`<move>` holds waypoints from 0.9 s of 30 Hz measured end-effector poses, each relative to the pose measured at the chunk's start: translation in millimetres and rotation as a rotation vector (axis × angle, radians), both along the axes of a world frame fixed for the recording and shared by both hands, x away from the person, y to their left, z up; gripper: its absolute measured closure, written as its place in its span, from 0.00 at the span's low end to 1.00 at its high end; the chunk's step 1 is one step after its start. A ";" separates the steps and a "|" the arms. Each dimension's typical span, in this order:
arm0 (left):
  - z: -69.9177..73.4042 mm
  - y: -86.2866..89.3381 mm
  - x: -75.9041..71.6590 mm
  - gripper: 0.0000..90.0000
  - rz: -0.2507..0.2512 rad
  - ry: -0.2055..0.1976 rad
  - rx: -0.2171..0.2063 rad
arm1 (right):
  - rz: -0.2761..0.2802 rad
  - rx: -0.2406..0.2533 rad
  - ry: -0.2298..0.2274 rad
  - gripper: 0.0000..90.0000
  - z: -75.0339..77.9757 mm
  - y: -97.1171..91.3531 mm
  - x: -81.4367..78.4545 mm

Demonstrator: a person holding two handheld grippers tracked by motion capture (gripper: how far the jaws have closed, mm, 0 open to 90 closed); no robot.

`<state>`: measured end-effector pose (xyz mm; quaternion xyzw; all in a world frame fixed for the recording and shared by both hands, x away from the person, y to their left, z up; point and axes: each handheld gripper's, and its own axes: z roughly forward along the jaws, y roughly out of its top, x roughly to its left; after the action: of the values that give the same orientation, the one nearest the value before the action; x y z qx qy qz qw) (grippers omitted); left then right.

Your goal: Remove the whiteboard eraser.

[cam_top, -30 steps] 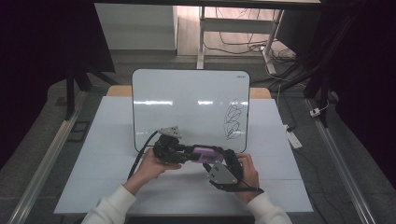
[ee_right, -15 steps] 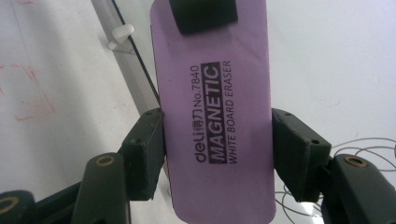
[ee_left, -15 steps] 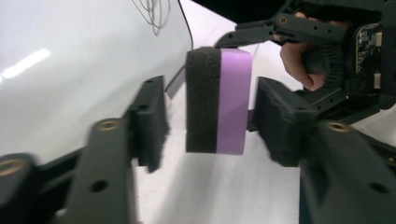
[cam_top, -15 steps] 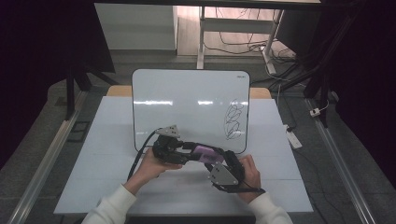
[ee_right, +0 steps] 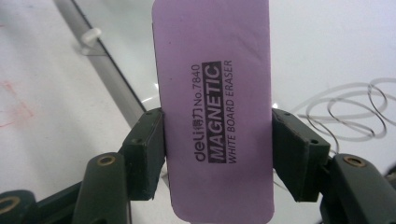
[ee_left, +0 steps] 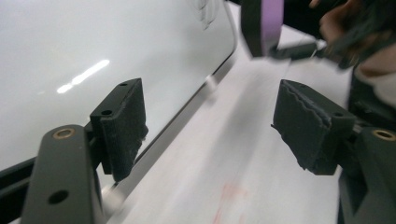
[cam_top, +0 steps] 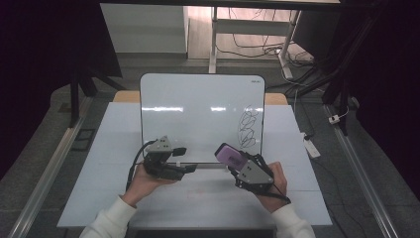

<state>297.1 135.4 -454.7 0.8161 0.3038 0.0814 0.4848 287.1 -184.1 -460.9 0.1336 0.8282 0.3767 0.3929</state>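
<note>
One eraser (ee_right: 212, 112), one whiteboard (cam_top: 198, 114), two grippers.

We count one white rectangular whiteboard (cam_top: 198, 116) at the centre of the frame, one scribble of black loops (cam_top: 249, 126) at its right, one purple rectangular magnetic eraser (cam_top: 229, 155) at lower centre, two black two-jaw grippers, left (cam_top: 185, 159) and right (cam_top: 229, 157), and one white power strip (cam_top: 310, 147) at right.

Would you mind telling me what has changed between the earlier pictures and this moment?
The left gripper has just opened and let go of the purple eraser, then drawn away to the left, its jaws now empty. The right gripper keeps the eraser clamped and has swung it toward the scribble. The whiteboard and scribble are unchanged.
</note>
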 end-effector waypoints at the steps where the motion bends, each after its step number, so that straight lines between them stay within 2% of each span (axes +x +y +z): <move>1: -1.6 4.4 -3.1 0.29 0.012 -0.003 0.013 | -0.007 0.010 0.007 0.44 0.6 -2.3 1.6; 4: -8.6 19.7 -14.1 0.29 0.057 -0.012 0.031 | -0.043 0.023 0.024 0.44 2.3 -9.2 6.4; 8: -18.3 40.5 -26.3 0.30 0.108 0.000 0.052 | -0.080 0.054 0.050 0.44 3.8 -16.3 13.8; 15: -34.9 67.7 -43.7 0.29 0.166 0.012 0.095 | -0.139 0.095 0.045 0.44 15.7 -21.7 31.4; 21: -43.0 85.5 -46.6 0.29 0.214 0.033 0.086 | -0.204 0.162 0.051 0.44 31.5 -26.5 56.1; 27: -44.1 93.3 -45.5 0.29 0.235 0.032 0.078 | -0.281 0.189 0.053 0.44 43.6 -26.6 82.6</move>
<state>251.7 228.8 -498.8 0.7943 0.4018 0.1364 0.4349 369.7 -210.7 -417.3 0.2942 0.7723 0.3908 0.4054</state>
